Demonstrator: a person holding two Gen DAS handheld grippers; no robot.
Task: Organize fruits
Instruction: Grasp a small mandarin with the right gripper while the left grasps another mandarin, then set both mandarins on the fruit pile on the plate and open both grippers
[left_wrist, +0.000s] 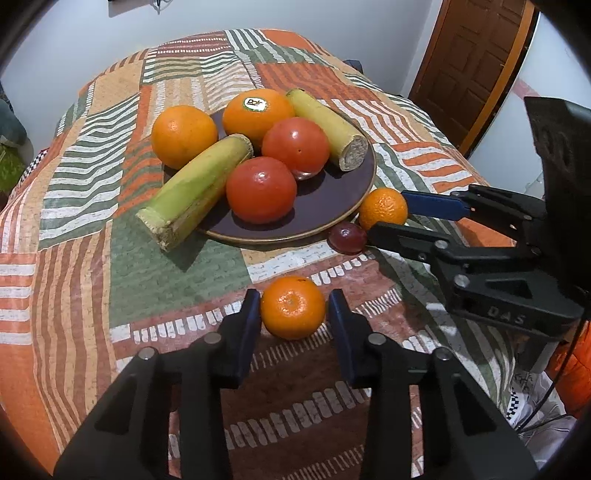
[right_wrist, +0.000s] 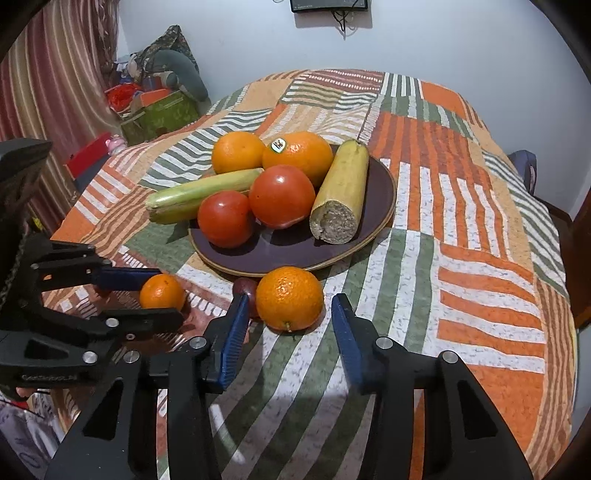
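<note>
My left gripper (left_wrist: 294, 314) is shut on a small mandarin (left_wrist: 293, 307) that rests on the patterned tablecloth; both blue pads touch its sides. The right wrist view shows the same mandarin (right_wrist: 162, 291) inside the left gripper (right_wrist: 168, 295). My right gripper (right_wrist: 290, 314) is open around a second mandarin (right_wrist: 290, 298), with a thin gap on each side. That mandarin (left_wrist: 384, 206) lies by the plate rim, with the right gripper (left_wrist: 386, 214) around it. A dark red grape (left_wrist: 347, 240) sits against it, beside my right gripper's left finger (right_wrist: 236, 321).
A dark plate (left_wrist: 332, 206) holds two large oranges, two red tomato-like fruits and two cut green-yellow stalks; one stalk (left_wrist: 192, 188) overhangs its left rim. The tablecloth (right_wrist: 461, 258) spreads wide to the right. A wooden door (left_wrist: 476, 62) stands behind the table.
</note>
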